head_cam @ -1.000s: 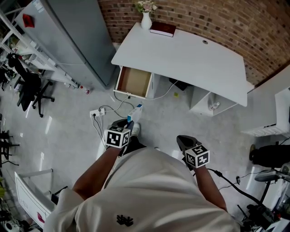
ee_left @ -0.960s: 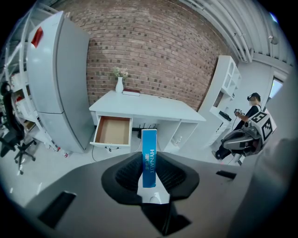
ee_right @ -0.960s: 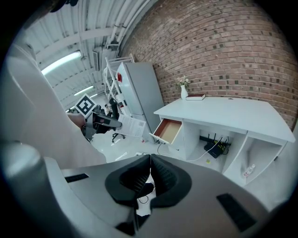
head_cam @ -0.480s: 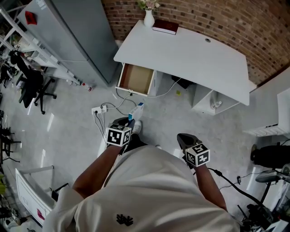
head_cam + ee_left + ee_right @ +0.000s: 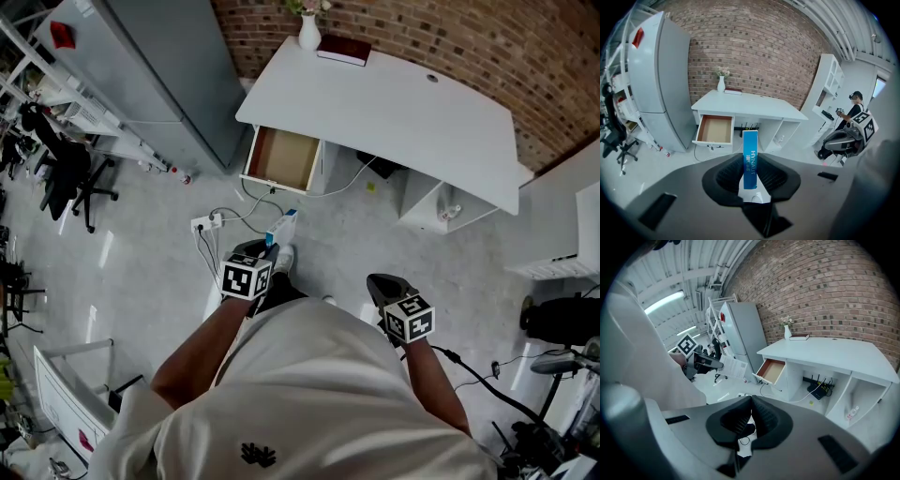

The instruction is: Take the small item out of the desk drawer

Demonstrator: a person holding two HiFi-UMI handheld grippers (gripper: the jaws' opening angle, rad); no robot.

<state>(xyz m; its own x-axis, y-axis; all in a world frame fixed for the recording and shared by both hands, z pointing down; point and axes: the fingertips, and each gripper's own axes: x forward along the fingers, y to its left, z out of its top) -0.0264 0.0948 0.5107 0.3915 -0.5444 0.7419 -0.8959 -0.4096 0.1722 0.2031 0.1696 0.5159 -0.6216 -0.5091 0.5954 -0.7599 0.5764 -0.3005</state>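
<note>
Small blue box [image 5: 750,154]: clamped upright between my left fingers [image 5: 726,176], over the floor, well apart from the counter [image 5: 394,103] | drawer [image 5: 282,159]: pulled open beneath the counter's left edge | my right fingers [image 5: 733,423]: closed together, gripping nothing

A red brick wall [image 5: 487,47] backs the white desk [image 5: 394,103]; a tall grey refrigerator [image 5: 159,66] stands left on pale glossy floor [image 5: 141,234].

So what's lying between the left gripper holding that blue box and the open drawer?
In the head view, loose cables cross the floor between the left gripper and the open drawer, a white power strip just left of them.
</note>
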